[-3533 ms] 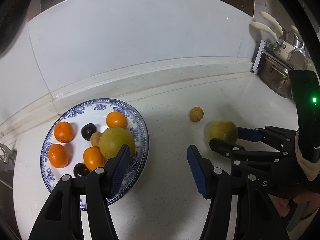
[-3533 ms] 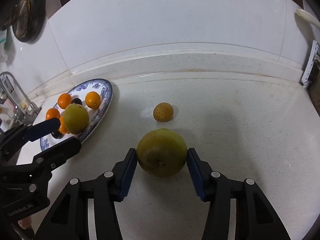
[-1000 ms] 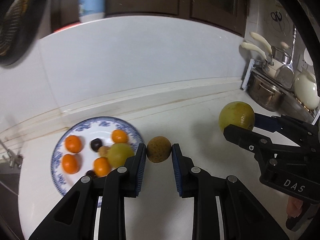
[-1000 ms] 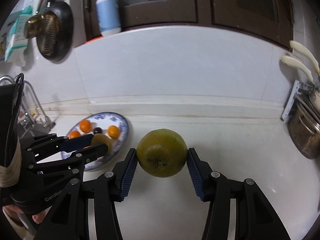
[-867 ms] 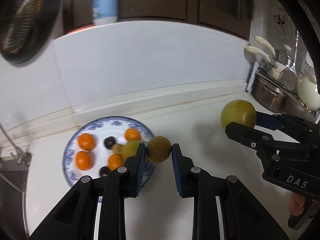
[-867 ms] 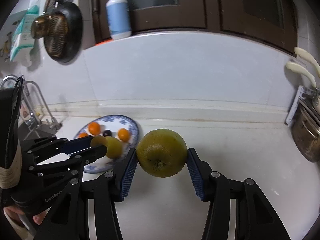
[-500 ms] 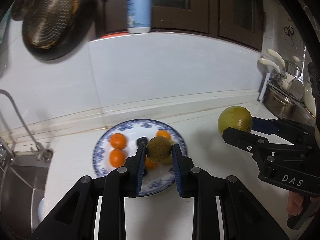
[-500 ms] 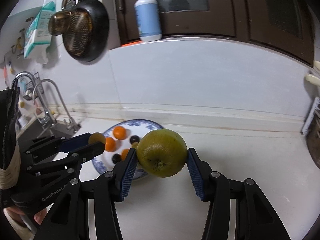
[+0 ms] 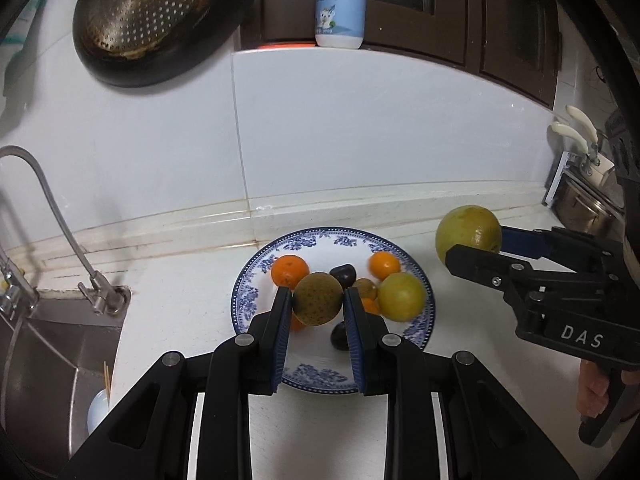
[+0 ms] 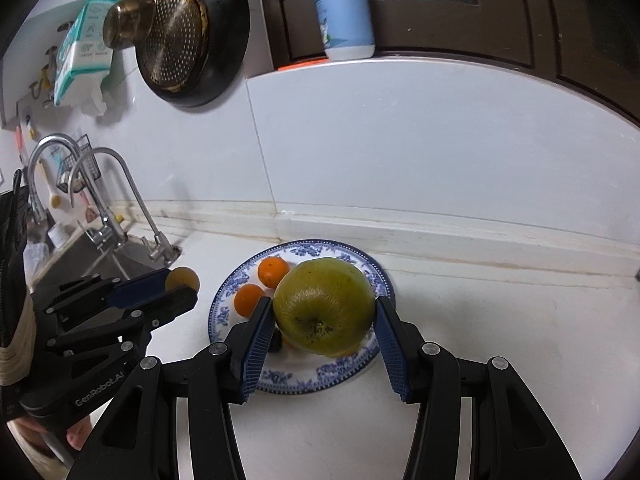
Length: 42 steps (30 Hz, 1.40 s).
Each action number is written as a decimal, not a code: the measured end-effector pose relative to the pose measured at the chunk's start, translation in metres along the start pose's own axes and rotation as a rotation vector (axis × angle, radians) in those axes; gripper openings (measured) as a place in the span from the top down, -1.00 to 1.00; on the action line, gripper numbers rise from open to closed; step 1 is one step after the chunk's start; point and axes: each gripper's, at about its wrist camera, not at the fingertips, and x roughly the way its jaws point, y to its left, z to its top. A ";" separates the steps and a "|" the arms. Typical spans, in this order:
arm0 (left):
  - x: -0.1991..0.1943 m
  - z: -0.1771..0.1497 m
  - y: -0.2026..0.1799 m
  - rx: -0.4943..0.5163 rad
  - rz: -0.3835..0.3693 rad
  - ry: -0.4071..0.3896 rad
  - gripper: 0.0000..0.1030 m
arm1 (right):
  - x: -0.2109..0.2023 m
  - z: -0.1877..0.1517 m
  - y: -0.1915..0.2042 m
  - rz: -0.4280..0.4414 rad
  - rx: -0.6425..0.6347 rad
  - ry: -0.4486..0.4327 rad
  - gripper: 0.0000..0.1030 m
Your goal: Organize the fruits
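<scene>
Two fruits hang in the air over the plate (image 9: 256, 280), one in each gripper, because both are bound for the same dish. The left gripper (image 9: 318, 300) is clamped on a small brown fruit (image 9: 318, 299), pinched at its widest part so the round skin cannot roll out. It hovers above the plate's near left side, over the oranges (image 9: 289, 270), with the bare rim just below. The right gripper (image 10: 324, 330) stands much wider, its pads pressed to both flanks of a big green fruit (image 10: 325, 306), held stem end toward the camera. In the left view this green fruit appears right of the plate and clear of it; in the right view it overlaps the plate's middle, so its true place over the dish is hard to judge.

Already on the plate lie a yellow-green fruit (image 9: 401, 297), several oranges and dark plums (image 9: 343, 274), crowded toward the back and right. I judge the open white patch at the front is the likeliest landing spot. With round fruit packed close, a drop from height could knock neighbours off onto the counter (image 9: 180, 292), so each should go down low before release.
</scene>
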 end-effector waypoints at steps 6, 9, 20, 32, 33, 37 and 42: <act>0.022 0.003 0.007 0.046 -0.046 0.020 0.49 | 0.028 0.005 0.005 -0.004 -0.047 0.035 0.00; 0.037 0.007 0.007 0.072 -0.057 0.038 0.49 | 0.042 0.008 0.003 -0.010 -0.067 0.057 0.00; 0.090 0.012 0.006 0.094 -0.085 0.123 0.49 | 0.088 0.016 -0.016 0.020 -0.057 0.133 0.00; 0.086 0.012 0.016 0.065 -0.021 0.118 0.12 | 0.108 0.018 -0.020 0.036 -0.062 0.160 -0.01; 0.084 0.013 0.018 0.054 -0.018 0.114 0.12 | 0.108 0.018 -0.019 0.035 -0.066 0.159 -0.01; 0.067 0.016 0.023 0.022 0.014 0.083 0.11 | 0.106 0.017 -0.014 0.026 -0.082 0.138 -0.07; 0.043 0.019 0.022 -0.007 0.025 0.052 0.06 | 0.086 0.021 -0.011 0.012 -0.085 0.082 -0.18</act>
